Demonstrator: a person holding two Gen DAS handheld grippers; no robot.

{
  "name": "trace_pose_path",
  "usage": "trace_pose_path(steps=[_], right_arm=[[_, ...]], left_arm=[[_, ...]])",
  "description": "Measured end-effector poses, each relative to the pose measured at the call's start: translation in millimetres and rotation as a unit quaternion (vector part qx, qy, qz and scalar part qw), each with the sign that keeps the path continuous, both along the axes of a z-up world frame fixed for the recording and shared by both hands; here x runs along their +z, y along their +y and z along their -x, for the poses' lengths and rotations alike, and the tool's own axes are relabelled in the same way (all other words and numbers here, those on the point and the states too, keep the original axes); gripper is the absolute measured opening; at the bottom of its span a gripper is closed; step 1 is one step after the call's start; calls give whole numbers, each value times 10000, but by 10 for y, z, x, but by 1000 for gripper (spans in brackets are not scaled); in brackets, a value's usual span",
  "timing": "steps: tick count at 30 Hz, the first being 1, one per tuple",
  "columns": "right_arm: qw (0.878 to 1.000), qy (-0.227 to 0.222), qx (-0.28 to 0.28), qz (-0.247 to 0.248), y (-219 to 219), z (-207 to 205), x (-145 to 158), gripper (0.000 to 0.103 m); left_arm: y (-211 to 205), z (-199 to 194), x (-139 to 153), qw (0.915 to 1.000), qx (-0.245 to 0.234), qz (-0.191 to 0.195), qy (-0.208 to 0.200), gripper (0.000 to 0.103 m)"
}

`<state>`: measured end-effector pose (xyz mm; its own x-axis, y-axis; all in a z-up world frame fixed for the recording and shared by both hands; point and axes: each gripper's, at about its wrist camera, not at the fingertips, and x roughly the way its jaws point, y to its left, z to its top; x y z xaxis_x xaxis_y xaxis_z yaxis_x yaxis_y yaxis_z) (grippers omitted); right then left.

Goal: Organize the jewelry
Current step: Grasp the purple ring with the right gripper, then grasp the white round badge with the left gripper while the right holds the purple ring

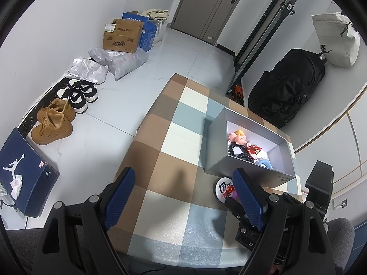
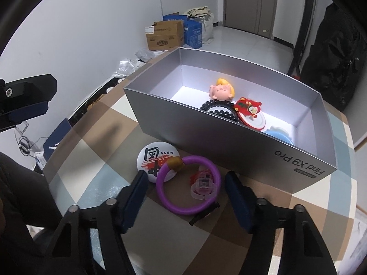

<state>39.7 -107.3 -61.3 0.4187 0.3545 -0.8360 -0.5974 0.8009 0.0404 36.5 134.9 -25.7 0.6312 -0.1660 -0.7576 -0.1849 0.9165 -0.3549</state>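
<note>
Lying flat: purple bangle [image 2: 188,185], brown-clasped.

Your left black plastic two-finger gripper [image 1: 183,199] carries dark blue, dimple-textured finger pads [image 1: 120,197] on angular black linkages with round silver screw heads. Your right gripper [image 2: 187,200] matches, blue pads at nine and three o'clock. A grey fabric sleeve [image 1: 339,236] shows.

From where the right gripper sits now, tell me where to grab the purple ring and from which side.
Take the purple ring on its near arc, the plain stretch closest to the right gripper, coming down from above. It lies flat on the checked table, so one finger should probably go inside the loop and one outside. Avoid the brown clasp at the far side and the clear pink ring lying inside it.
</note>
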Motion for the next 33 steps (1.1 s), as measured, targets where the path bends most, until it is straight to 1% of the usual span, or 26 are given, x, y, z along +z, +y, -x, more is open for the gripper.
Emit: trace_pose_path(steps=[3,7,15,22,27,33], right_arm=[[10000,21,-4,-27,1,-4,14,54],[9998,116,-50,-143,-33,-5,23,52],[9996,64,-100,-270,-36,8,72,52],[9988,116,-132,-455,-106,-13,150,52],[9981,155,-203,-568,-209,-24,212,52],[9967,126,-293,-751,-378,26,318,52]], left_arm=[[-5,-1,-6,10000,-4,4,16,83],[-7,-6,-10,10000,5,3,19,83],[7,-8,-29,10000,47,-11,60,83],[0,-50,-83,9997,51,-18,234,83],[-69,-103,-165,9991,-101,48,407,83],[-278,-136,-227,9975,-459,-171,500,83]])
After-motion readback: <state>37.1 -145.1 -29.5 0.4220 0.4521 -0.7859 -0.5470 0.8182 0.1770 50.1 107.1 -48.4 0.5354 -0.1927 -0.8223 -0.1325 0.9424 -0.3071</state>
